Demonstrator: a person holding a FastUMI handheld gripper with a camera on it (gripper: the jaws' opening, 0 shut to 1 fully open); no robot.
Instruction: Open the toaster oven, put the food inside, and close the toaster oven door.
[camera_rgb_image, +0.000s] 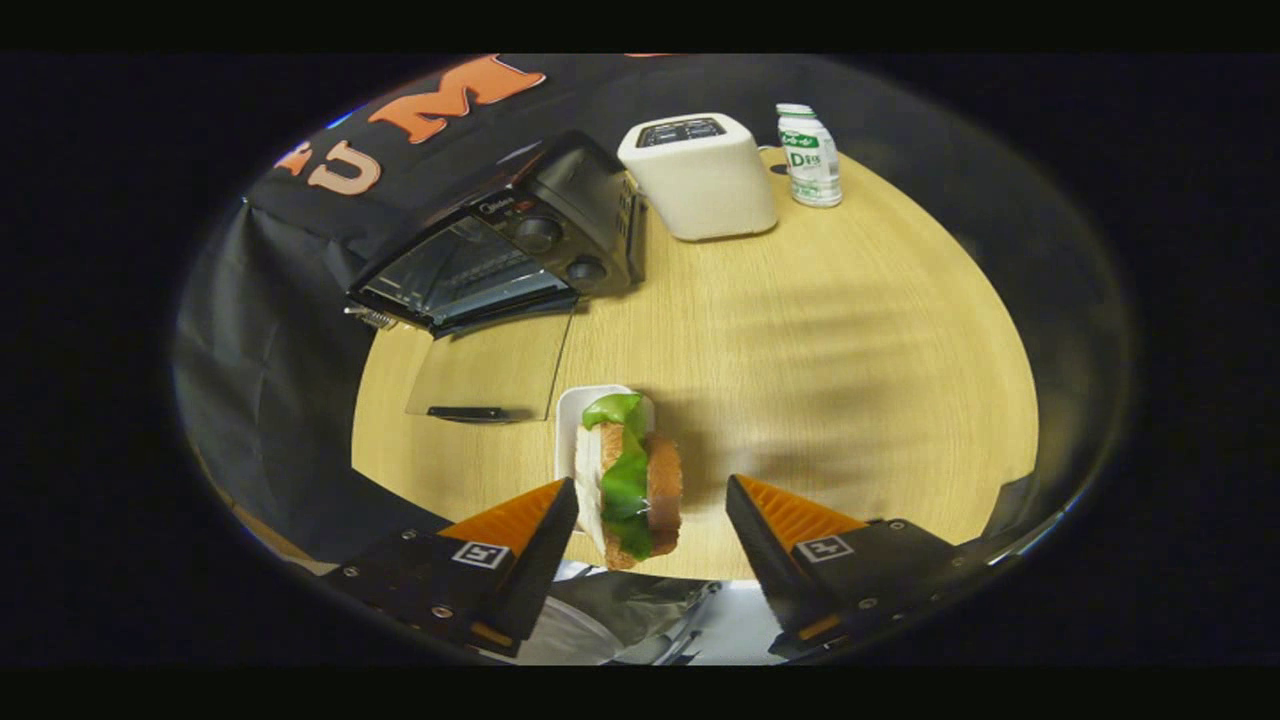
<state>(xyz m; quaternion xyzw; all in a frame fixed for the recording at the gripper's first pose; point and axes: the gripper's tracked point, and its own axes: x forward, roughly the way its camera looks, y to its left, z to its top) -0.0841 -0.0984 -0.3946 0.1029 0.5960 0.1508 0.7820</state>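
A sandwich (632, 480) stands on edge on a small white plate (572, 420) near the front of a round wooden counter (820, 340), framed between the two fingers of a hand-held claw (652, 530). The claw is spread wide and holds nothing; one finger sits just beside the white-bread side of the sandwich, the other stands apart from the brown crust side.

From the sandwich, the toaster oven (500, 250) lies at about eleven o'clock, at the far left of the counter against the black cloth wall, its glass door (490, 375) already swung down flat with the handle toward the plate. A white pop-up toaster (700, 175) stands at roughly twelve o'clock, and a small white bottle (810, 155) at one o'clock, both well beyond the fingers.

The sandwich looks light and soft: sliced bread with green lettuce spilling out along the top and front seam. It is likely to compress or shed its filling under a hard pinch, and the leaf may be slippery. The sensible hold appears to be across the two bread faces, about mid-height, squeezing only enough to keep the layers together, with the fingers clear of the loose lettuce. Whether it is real food or a model cannot be told.
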